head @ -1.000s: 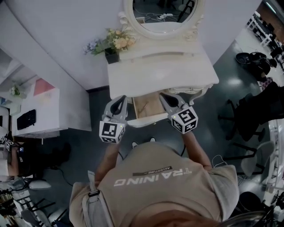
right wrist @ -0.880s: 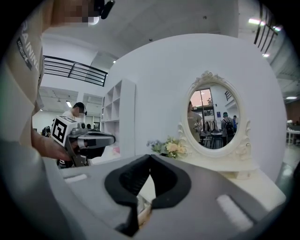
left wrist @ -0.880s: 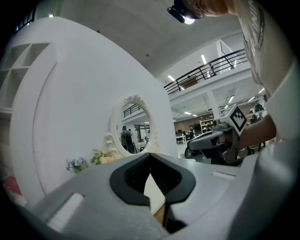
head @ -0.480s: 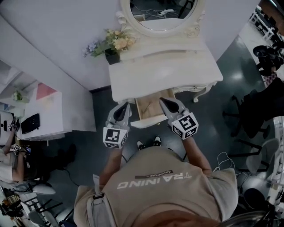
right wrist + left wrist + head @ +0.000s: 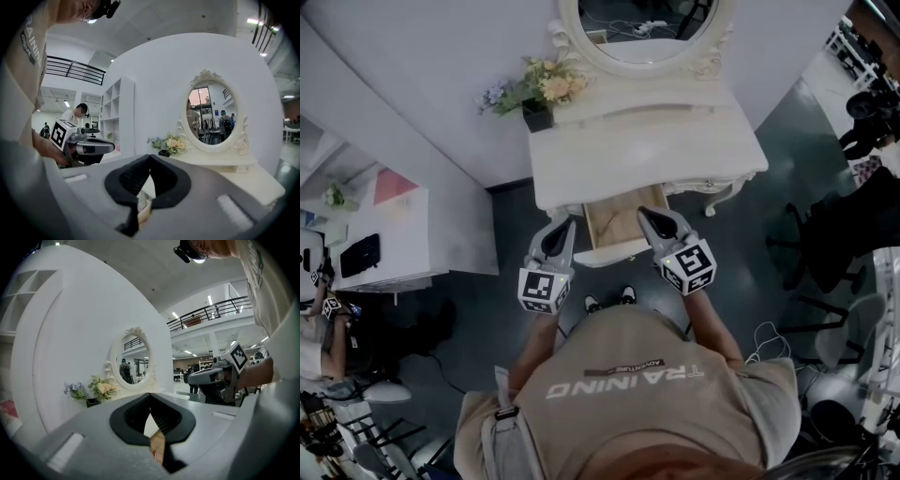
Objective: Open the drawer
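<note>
My left gripper [image 5: 564, 223] and right gripper [image 5: 644, 214], both closed and empty, flank the pulled-out drawer [image 5: 615, 223]; its front face is hidden from me.

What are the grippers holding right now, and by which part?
Nothing: the left gripper and right gripper are shut empty, either side of the open drawer.

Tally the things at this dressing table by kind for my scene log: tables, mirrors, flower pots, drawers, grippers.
Dressing table: 1
Oval mirror: 1
Flower pot: 1
Drawer, pulled out: 1
Grippers: 2, the left gripper and the right gripper
Total: 6
</note>
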Demonstrator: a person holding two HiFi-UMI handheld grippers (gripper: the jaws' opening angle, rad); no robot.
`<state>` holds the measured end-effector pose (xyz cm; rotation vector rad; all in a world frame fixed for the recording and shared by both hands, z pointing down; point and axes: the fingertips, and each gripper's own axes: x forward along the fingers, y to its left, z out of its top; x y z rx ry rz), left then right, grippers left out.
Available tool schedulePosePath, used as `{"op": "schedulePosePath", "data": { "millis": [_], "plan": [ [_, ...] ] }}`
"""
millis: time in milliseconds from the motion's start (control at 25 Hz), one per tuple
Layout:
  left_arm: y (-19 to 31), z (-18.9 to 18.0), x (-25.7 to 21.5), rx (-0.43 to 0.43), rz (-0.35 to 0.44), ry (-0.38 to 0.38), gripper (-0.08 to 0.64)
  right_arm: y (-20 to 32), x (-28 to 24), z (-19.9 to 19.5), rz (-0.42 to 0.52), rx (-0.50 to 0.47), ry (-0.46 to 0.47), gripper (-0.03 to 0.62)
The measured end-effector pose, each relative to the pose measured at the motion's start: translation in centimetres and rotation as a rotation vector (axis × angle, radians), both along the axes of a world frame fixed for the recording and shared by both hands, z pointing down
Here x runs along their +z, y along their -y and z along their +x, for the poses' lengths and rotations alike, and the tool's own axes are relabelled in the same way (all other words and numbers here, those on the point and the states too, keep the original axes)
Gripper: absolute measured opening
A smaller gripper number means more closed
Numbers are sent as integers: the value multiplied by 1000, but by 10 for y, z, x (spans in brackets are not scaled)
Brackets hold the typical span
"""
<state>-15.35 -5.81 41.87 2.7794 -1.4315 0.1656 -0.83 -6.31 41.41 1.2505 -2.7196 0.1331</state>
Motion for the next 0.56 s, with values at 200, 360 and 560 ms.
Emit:
{"op": "schedulePosePath", "data": {
  "millis": [200, 360, 560],
  "plan": [
    [-8, 4, 5, 13, -10, 1, 6, -8, 2, -1, -2, -1, -1, 3],
    [-13, 8, 7, 30, -8, 10, 6, -13, 5, -1, -8, -4, 2, 3],
    [-12, 10, 10, 35, -17, 19, 6, -12, 9, -1, -17, -5, -2, 3]
  ]
}}
